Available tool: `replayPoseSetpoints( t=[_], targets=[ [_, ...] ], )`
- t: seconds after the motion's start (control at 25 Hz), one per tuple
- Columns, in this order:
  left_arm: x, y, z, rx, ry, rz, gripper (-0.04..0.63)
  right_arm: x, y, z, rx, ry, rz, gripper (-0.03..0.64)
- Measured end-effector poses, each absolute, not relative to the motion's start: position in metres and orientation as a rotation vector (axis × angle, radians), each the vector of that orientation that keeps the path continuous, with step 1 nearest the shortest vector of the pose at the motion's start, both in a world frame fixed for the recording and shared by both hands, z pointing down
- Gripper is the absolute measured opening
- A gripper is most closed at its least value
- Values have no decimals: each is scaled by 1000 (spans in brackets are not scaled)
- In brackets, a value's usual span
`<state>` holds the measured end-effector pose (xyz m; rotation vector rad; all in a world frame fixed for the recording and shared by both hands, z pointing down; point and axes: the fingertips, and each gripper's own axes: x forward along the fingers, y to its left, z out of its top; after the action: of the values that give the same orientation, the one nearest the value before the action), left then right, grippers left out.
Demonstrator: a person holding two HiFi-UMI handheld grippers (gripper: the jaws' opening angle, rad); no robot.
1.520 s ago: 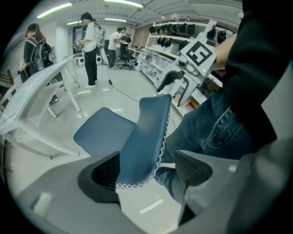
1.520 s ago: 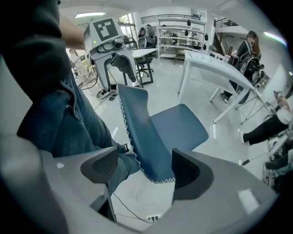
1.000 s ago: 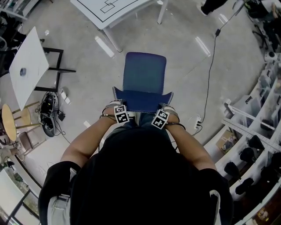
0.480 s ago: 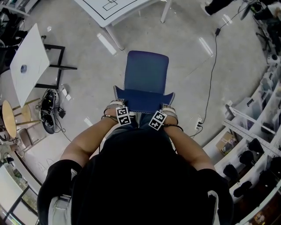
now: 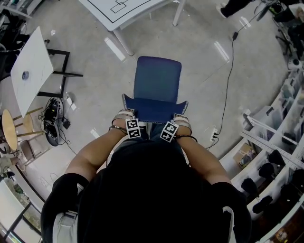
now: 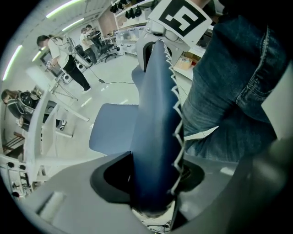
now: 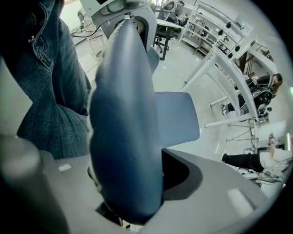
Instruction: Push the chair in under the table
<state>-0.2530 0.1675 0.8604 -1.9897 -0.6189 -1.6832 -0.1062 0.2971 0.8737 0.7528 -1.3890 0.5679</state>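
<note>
At the far left of the head view a round wooden stool stands beside a flat white board tilted on a black metal frame, with a tangle of cables on the glossy grey floor below it. Further right, at the top edge, is the white table, its smooth top marked with thin black lines and its legs slim and white. The chair stands in the middle of the floor, apart from the table and not under it, its rounded blue seat turned toward the table and its padded blue backrest nearest the person. The backrest's edge carries a zigzag white seam. The left gripper points down over the backrest's left top corner; in the left gripper view the thick padding fills the gap and both jaws clasp it, with blue denim jeans just beside. The right gripper sits on the right top corner, its jaws have just been closing, and the padding is pinched between them. Right of the chair a thin black cable runs across the floor. At the far right white shelving holds rows of dark objects too small to identify.
</note>
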Motion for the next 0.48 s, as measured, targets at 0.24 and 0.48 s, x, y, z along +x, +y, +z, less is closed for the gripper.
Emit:
replayPoseSetpoints(
  t=[0.24,0.48],
  targets=[
    [-247,165,860,-1962,-586,-1691,192,-99,297,872,742,-1382,565,255],
    [-231,149,847,-1973,-529,-1678,152,-86,283,862,758,-1395,566,250]
  ],
)
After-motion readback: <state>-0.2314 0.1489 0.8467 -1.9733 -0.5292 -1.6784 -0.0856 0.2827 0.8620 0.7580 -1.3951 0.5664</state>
